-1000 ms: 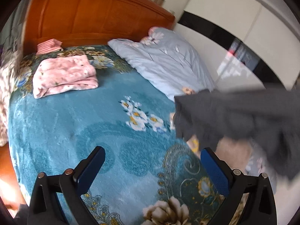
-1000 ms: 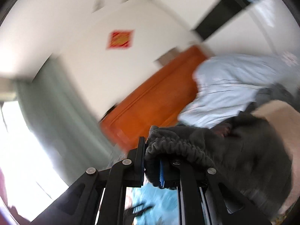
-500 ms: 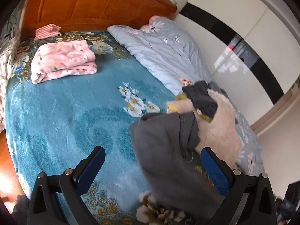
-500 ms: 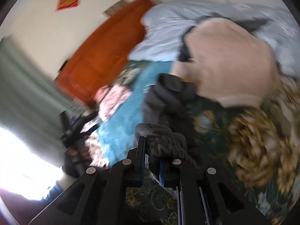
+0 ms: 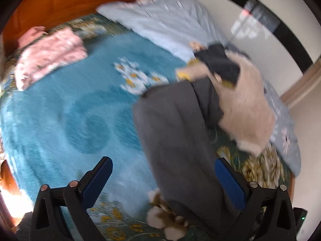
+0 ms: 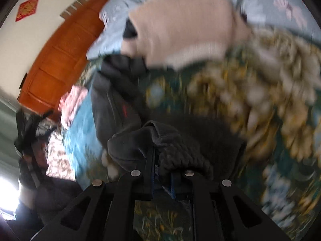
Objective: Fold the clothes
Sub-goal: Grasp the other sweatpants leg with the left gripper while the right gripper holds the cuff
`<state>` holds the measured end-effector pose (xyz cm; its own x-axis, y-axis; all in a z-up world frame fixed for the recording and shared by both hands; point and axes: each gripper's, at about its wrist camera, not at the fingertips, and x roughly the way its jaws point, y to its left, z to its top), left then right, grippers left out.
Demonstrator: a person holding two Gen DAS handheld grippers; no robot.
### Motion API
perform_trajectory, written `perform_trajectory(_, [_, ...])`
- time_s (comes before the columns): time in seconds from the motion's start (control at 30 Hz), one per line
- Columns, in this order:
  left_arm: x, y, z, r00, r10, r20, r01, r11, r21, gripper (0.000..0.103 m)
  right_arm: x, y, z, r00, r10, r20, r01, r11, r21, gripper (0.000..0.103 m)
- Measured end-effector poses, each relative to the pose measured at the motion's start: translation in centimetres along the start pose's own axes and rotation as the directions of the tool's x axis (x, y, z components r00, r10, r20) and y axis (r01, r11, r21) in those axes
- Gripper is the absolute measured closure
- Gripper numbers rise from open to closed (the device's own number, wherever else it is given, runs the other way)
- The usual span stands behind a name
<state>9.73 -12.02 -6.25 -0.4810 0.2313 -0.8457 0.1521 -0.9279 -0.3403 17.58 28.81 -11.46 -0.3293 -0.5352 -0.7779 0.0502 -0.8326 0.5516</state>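
Note:
Grey trousers [image 5: 180, 140] lie stretched over the blue floral bedspread [image 5: 70, 110], running from the middle of the bed toward its near edge. My left gripper [image 5: 163, 180] is open just above them, its right pad over the cloth, nothing pinched. In the right wrist view my right gripper [image 6: 161, 172] is shut on the ribbed elastic waistband of the grey trousers [image 6: 116, 104], low over the bedspread. The bunched cloth hides its fingertips.
A beige sweater [image 5: 246, 104] with a dark garment [image 5: 220, 64] on it lies right of the trousers. Folded pink clothes [image 5: 48, 58] sit at the far left by the wooden headboard [image 5: 60, 2]. A pale blue duvet [image 5: 170, 20] runs along the wall side.
My right gripper has dropped from up in the air down to the bed, carrying the grey trousers, which now lie along the bedspread. My left gripper has tipped down toward them, still open.

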Motion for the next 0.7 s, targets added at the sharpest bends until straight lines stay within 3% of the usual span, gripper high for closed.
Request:
perform_trajectory(0.13, [3.6,-3.1,0.0,0.995,-0.035,-0.092,0.036,0.999,0.007,0.0,2.3,-1.0,-2.1,0.995,0.072,-0.065,-0.068,0.996,0.061,0.091])
perform_trajectory(0.23, [6.0,-5.2,0.4,0.988,-0.048,-0.145,0.047,0.999,-0.005,0.001,3.9,-1.0,-2.9,0.99,0.074,-0.12,-0.07,0.997,0.031,0.091])
perform_trajectory(0.5, [10.8,-8.5,1.0,0.974,0.042,-0.221,-0.036,0.999,0.03,0.005,5.2,0.0,-4.9,0.964,0.148,-0.223,-0.155,0.988,-0.015,0.09])
perform_trajectory(0.63, [12.5,-8.5,0.3,0.958,0.121,-0.258,-0.107,0.992,0.067,0.03,6.1,0.4,-6.2,0.948,0.165,-0.271,-0.179,0.984,-0.027,0.091])
perform_trajectory(0.7, [12.8,-8.1,0.0,0.957,0.123,-0.263,-0.111,0.992,0.058,0.042,6.6,0.4,-6.3,0.944,0.174,-0.28,-0.185,0.983,-0.014,0.09])
